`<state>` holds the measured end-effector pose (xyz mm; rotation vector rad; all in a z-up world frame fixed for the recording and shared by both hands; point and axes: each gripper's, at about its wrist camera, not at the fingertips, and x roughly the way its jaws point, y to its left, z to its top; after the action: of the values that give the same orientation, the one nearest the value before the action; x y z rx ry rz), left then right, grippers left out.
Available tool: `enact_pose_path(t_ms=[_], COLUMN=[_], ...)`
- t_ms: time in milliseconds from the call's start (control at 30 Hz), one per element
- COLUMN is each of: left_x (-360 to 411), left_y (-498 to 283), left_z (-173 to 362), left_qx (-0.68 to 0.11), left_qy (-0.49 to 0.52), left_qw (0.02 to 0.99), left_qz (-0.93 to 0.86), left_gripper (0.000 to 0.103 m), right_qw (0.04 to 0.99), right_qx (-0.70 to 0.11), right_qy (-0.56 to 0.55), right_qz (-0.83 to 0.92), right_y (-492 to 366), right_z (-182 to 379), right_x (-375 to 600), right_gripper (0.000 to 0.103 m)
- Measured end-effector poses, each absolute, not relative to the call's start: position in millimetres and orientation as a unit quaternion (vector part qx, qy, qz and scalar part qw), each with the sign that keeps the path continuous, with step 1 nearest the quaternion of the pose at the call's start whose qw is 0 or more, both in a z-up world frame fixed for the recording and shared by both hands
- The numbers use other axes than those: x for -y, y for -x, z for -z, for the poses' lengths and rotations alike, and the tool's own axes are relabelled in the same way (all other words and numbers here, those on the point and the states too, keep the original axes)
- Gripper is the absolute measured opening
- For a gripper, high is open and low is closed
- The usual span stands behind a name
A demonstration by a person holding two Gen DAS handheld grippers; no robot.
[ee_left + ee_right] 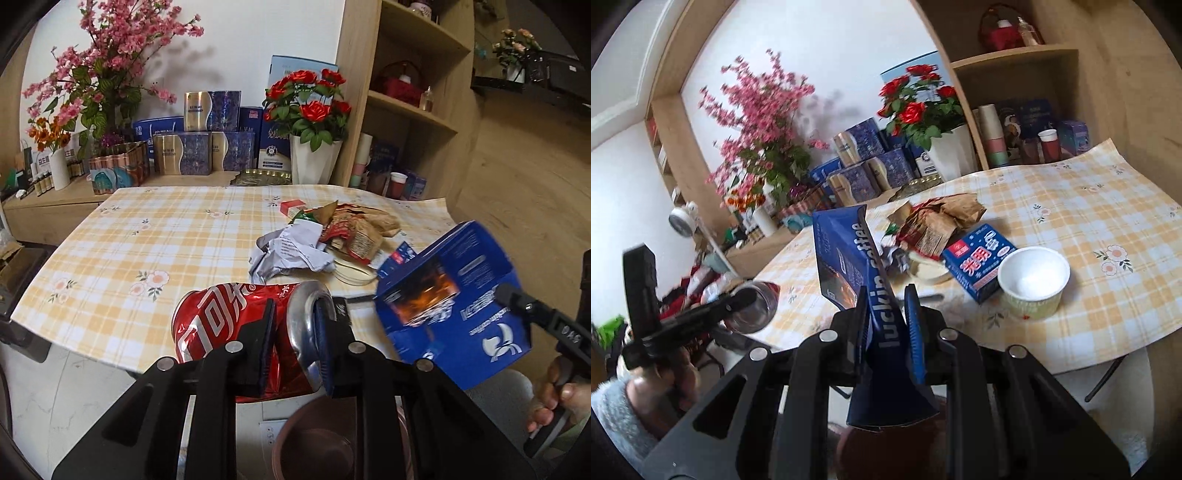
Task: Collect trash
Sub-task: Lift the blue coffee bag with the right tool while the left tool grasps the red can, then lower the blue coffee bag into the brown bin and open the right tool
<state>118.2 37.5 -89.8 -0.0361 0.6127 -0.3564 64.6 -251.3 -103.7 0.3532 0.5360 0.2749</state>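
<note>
I hold the can (pixel 236 325) crosswise in the left gripper (pixel 295 339), past the table's (pixel 122 243) near edge; the right gripper (pixel 886 325) clamps the box (pixel 849 254). The bin (pixel 314 439) sits directly below both.

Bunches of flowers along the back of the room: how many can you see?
4. Pink blossoms at the left, small orange flowers in a white vase below them, red roses by the shelves, and a pale bunch far right. Others may be hidden.
</note>
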Motion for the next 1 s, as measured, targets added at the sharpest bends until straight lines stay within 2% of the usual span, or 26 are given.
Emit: enact_pose_path(t_ms=[433, 800, 1000], left_x=[-38.5, -37.2, -45.4], left_y=[-42.2, -39.0, -43.8], left_z=[106.0, 135.9, 150.2], left_qx=[-0.302, -0.32, -0.333], left_qy=[0.02, 0.036, 0.06], left_qw=[0.935, 0.929, 0.921], left_qz=[0.184, 0.184, 0.192], left_gripper=[0.02, 0.02, 0.02], right_qw=[0.911, 0.856, 0.838], right_qx=[-0.349, -0.468, -0.517], right_qy=[-0.129, -0.158, -0.136], right_qz=[-0.175, -0.153, -0.108], right_y=[-30.6, -57.2, -73.3], right_z=[157.5, 250.4, 296.1], right_x=[213.5, 210.4, 214.1], right_gripper=[0.022, 0.022, 0.022])
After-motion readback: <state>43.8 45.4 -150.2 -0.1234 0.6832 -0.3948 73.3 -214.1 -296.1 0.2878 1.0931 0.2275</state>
